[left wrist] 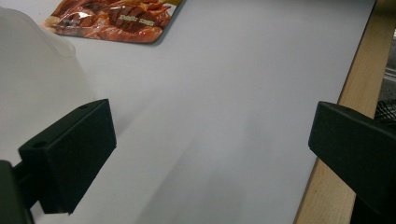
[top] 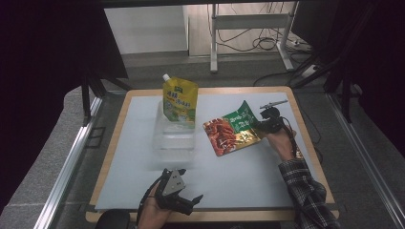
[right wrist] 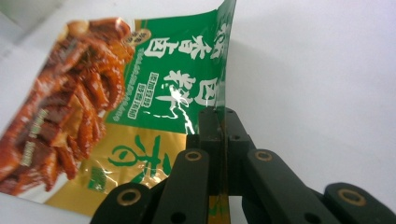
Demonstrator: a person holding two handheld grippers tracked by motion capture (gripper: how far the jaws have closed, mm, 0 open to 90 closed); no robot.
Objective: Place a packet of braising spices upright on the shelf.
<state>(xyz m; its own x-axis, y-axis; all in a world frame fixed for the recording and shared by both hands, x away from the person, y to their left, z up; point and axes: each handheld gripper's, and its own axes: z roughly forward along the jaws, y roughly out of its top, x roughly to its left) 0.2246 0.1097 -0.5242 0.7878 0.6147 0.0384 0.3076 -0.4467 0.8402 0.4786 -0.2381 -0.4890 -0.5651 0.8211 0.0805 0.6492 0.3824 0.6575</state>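
Pickup under way, placement not yet done. Right gripper [right wrist: 218, 122] clamped tight on the right edge of the green and red snack pouch [top: 232, 130], jaws pressed flat on the foil. Pouch right of centre on the bench [top: 248, 171], right edge lifted, left corner apparently low on the white mat; cannot tell whether touching. Long axis running near-left to far-right, printed face up and tilted toward the near side, meat picture at the left end, green panel at the raised right end. Clear plastic bin [top: 174, 133] just left of it, yellow spouted pouch [top: 180, 101] standing upright in its far part. Probably left: carrying the snack pouch into the bin. Left gripper [top: 188, 202] at the near edge, jaws wide apart, holding nothing.
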